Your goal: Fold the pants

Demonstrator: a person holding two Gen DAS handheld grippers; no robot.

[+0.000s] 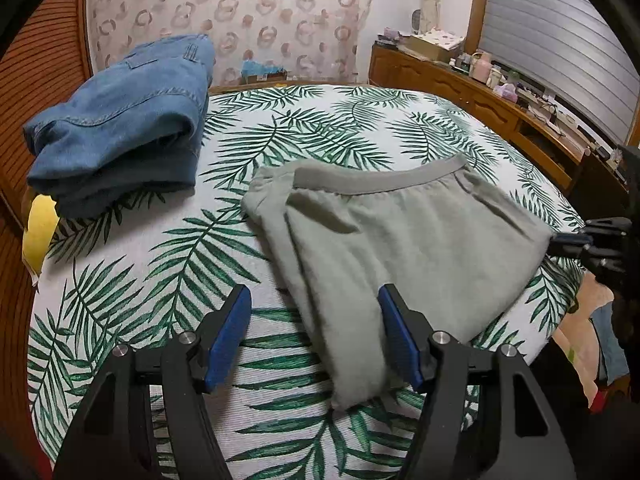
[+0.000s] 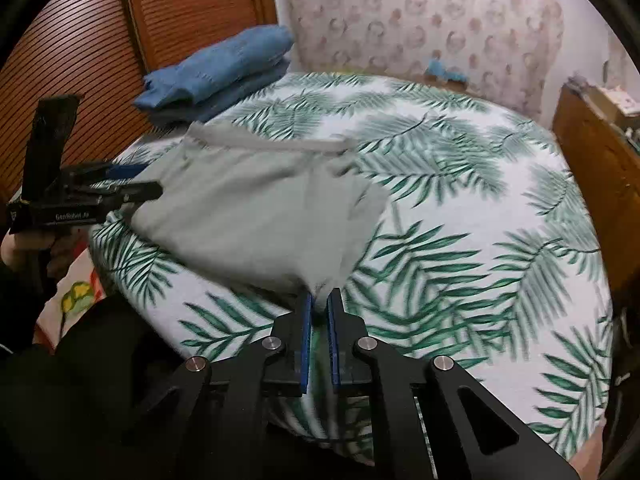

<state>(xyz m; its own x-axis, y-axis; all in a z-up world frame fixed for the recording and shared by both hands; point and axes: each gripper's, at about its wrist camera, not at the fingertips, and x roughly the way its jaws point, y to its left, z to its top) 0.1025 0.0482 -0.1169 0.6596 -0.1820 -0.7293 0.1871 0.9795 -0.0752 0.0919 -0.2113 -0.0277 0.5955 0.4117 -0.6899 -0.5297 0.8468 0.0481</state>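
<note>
Right wrist view puts us behind the right gripper (image 2: 320, 300), whose blue ribbed pads are drawn together on a pinched corner of the grey-green pants (image 2: 256, 208). No earlier frame is needed to see the grip: soft, matte knit gathers into a peak between the pads. From there the pants spread away to the far left, folded into a rough wedge, with the flat waistband at the far edge. They lie on the bedspread (image 2: 460, 208), a white ribbed weave printed with green palm fronds. At the left edge we see the left gripper (image 2: 148, 182) side-on, black and angular, its fingers reaching to the pants' left edge; whether it touches we cannot tell.

Left wrist view shows what that angle hides: the left gripper (image 1: 314, 312) stands with its jaws apart, one blue pad over the bedspread (image 1: 160, 248), the other at the near edge of the pants (image 1: 400, 240), clamping nothing. We also see here the waistband's smooth elastic curve. Far left sits a stack of folded denim (image 1: 120, 120), stiff and stitched, and along the right a wooden sideboard (image 1: 460, 88) crowded with small items.
</note>
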